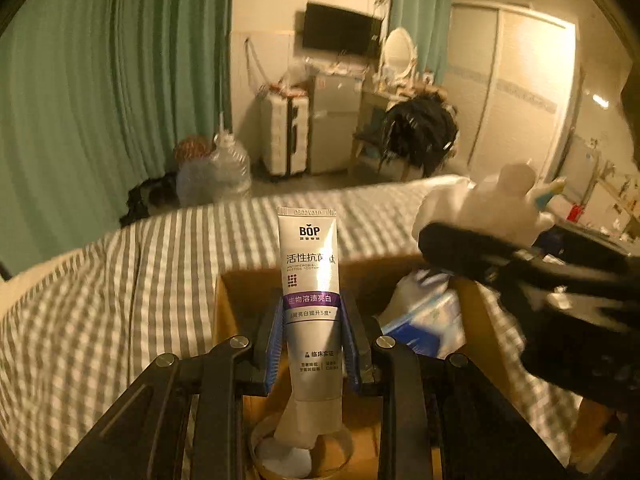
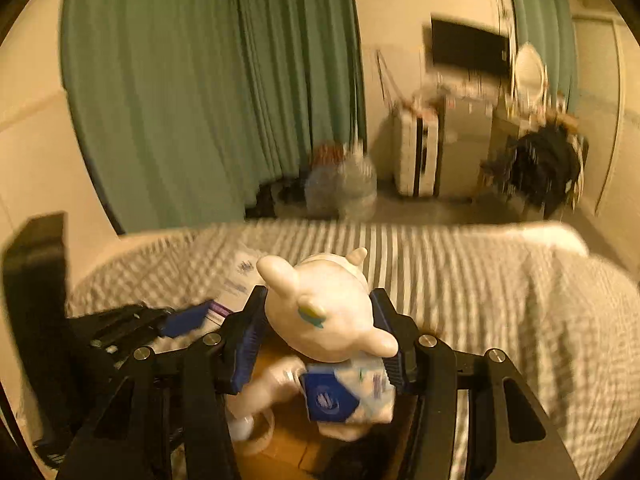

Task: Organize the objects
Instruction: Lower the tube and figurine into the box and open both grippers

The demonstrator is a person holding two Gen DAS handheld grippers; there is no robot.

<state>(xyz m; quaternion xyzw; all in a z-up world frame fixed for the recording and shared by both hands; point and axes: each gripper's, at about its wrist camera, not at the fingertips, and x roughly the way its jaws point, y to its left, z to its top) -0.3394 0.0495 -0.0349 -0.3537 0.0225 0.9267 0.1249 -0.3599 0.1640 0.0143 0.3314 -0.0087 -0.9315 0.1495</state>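
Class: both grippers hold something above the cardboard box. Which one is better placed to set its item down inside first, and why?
Probably left. The left gripper holds the toothpaste tube upright with its cap already down among the cardboard box contents. The right gripper holds the white toy figure higher, above the blue-and-white pack.

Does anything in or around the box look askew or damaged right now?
Nothing looks damaged or spilled. The left gripper holds the toothpaste tube upright over the cardboard box, cap down. The right gripper holds the white toy figure above the box; that view is motion-blurred.
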